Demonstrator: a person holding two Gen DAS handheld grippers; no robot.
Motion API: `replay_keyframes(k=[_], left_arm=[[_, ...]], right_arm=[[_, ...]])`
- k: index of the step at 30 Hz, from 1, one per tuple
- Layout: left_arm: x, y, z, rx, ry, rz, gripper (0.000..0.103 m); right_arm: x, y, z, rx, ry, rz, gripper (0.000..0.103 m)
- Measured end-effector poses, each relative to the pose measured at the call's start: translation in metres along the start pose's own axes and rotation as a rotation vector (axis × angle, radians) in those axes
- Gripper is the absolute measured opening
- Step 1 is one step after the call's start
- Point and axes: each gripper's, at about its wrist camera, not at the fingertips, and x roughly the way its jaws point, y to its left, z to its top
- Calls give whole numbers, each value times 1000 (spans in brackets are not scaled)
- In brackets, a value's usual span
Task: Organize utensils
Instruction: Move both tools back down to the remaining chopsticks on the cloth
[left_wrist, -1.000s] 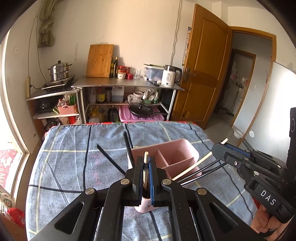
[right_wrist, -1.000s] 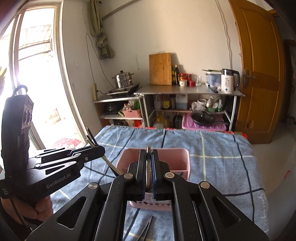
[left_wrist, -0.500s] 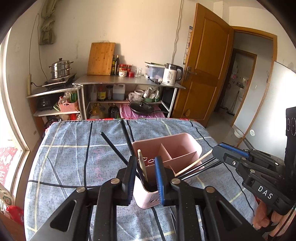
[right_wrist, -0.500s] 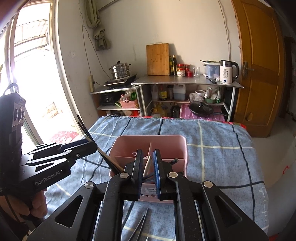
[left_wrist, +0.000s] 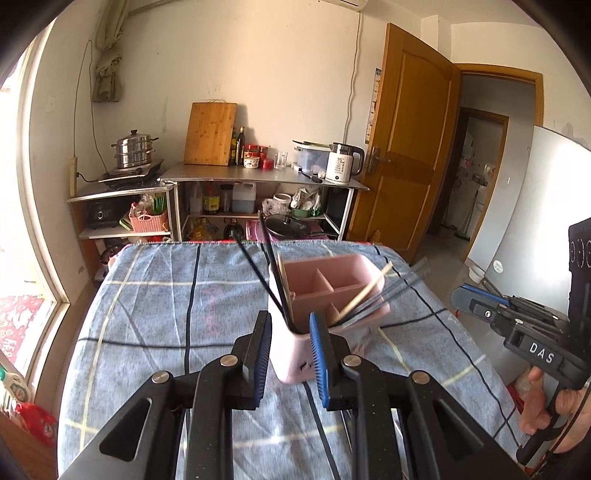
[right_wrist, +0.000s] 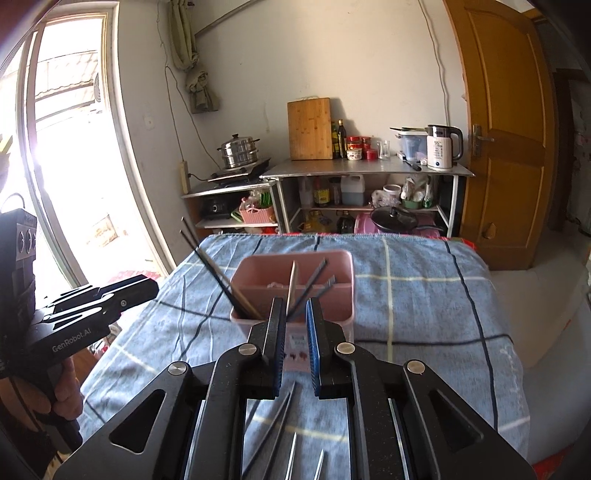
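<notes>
The pink divided utensil holder (right_wrist: 293, 295) stands on the blue checked cloth (right_wrist: 413, 295), already bristling with chopsticks. More loose chopsticks (right_wrist: 273, 424) lie on the cloth nearer than the holder, long axes pointing toward it, directly under the right gripper (right_wrist: 295, 332). That gripper is nearer to them, jaws narrowly parted and empty; the left gripper (left_wrist: 290, 350) gapes wider, also empty.

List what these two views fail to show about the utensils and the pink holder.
- Loose utensils on the cloth, right wrist view: ends hidden under the right gripper and cut by the bottom edge.
- Pink holder, left wrist view: right side and its chopsticks motion-blurred.
- Compartment bottoms: hidden by walls, both views.
</notes>
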Motion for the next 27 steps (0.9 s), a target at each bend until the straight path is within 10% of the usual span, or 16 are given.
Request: replay_keyframes(k=[27], left_arm=[[-49,-38,-113,12,70,-39,21]], right_arm=[[-58,9,-96,21,76,12,11]])
